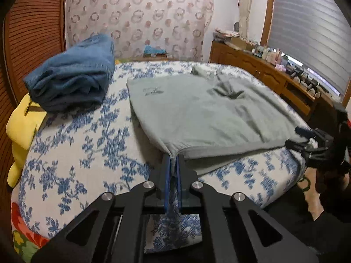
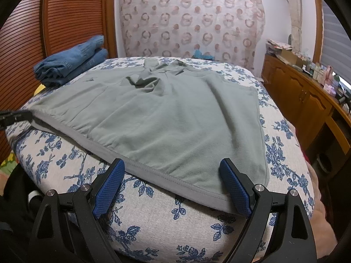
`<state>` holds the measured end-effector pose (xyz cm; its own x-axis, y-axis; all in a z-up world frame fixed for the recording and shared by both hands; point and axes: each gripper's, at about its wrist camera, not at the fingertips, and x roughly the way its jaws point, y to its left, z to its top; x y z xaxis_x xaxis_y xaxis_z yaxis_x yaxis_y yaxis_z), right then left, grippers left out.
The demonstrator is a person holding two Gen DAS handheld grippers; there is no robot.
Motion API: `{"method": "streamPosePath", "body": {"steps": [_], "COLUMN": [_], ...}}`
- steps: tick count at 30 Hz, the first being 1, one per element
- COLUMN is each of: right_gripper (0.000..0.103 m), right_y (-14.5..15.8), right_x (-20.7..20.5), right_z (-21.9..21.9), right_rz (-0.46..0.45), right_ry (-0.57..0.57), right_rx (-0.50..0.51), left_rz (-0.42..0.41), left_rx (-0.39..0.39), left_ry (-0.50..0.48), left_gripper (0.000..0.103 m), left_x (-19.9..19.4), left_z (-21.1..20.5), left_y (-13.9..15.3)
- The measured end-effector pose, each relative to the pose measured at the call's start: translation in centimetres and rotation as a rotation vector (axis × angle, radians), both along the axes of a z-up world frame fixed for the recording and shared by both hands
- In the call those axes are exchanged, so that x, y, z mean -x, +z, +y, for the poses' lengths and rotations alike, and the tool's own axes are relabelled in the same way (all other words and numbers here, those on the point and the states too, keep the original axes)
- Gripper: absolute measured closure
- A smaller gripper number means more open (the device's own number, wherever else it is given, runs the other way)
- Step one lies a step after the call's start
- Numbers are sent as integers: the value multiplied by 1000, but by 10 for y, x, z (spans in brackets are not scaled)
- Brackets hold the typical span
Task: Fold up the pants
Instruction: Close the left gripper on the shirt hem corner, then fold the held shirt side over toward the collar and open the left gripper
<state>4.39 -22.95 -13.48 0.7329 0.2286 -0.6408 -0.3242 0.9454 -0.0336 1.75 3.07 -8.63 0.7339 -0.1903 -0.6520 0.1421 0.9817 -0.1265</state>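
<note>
Pinning the pants (image 1: 197, 111) hem corner taut: left gripper (image 1: 173, 160) is clamped on it. Right gripper (image 2: 171, 175) is spread wide, straddling the near hem, likely lining up its own grab. Pants lie flat on the bed (image 2: 153, 219).

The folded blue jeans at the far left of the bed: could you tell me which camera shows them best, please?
The left wrist view: the folded blue jeans appear large, with layered folds clear. In the right wrist view they sit smaller, near the left edge.
</note>
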Motion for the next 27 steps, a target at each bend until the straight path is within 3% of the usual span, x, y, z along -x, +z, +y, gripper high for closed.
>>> {"method": "streamPosePath", "body": {"steps": [9,12,27], "right_gripper": [43,49,52], "right_y": [8,10,26], "right_x": [-1,-1,5], "right_z": [-8,-11,-49], "right_rz": [12,16,-18], "right_ry": [4,6,-64], "right_rx": [-44,-48,-55], "left_rz": [-78,-95,-118], "left_rx": [12,3,3], "left_ry": [-94,-141,-347], "left_gripper": [102,102,102], "left_x": [-20,-29,-68], "left_z": [-29,-46,-128], "left_y": [40,50,81]}}
